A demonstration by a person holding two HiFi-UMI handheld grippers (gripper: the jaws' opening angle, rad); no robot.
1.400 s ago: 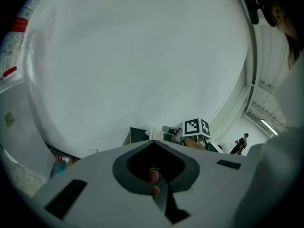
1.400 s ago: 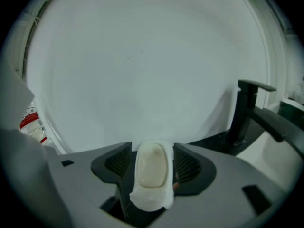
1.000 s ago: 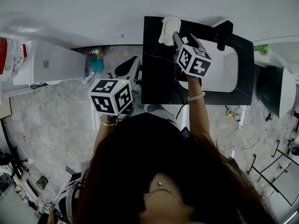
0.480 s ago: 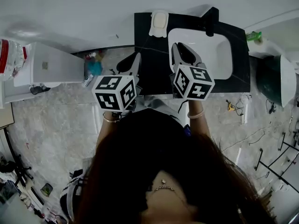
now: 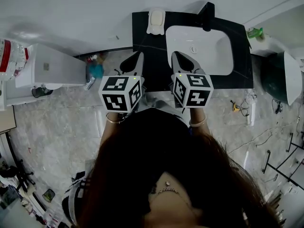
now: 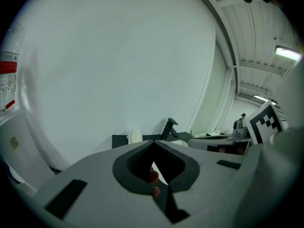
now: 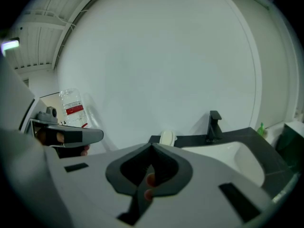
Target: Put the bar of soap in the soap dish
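A pale bar of soap point(image 5: 156, 18) lies in the white soap dish point(image 5: 148, 29) at the back left corner of the black counter point(image 5: 152, 56). It also shows small and far off as the soap point(image 6: 136, 136) in the left gripper view and the soap point(image 7: 166, 137) in the right gripper view. My left gripper point(image 5: 139, 55) hangs over the counter's left front edge, jaws shut and empty. My right gripper point(image 5: 174, 55) is beside it over the counter's front, well short of the dish, jaws shut with nothing between them.
A white sink basin point(image 5: 199, 49) is set in the counter, with a black tap point(image 5: 207, 11) behind it. A white cabinet point(image 5: 52, 65) stands to the left, a dark bin point(image 5: 273, 82) to the right, and a small green bottle point(image 5: 254, 32) by the counter's right end.
My right gripper has drawn back from the soap dish toward the counter's front. The left gripper shifted forward slightly beside it. The soap stays in the dish.
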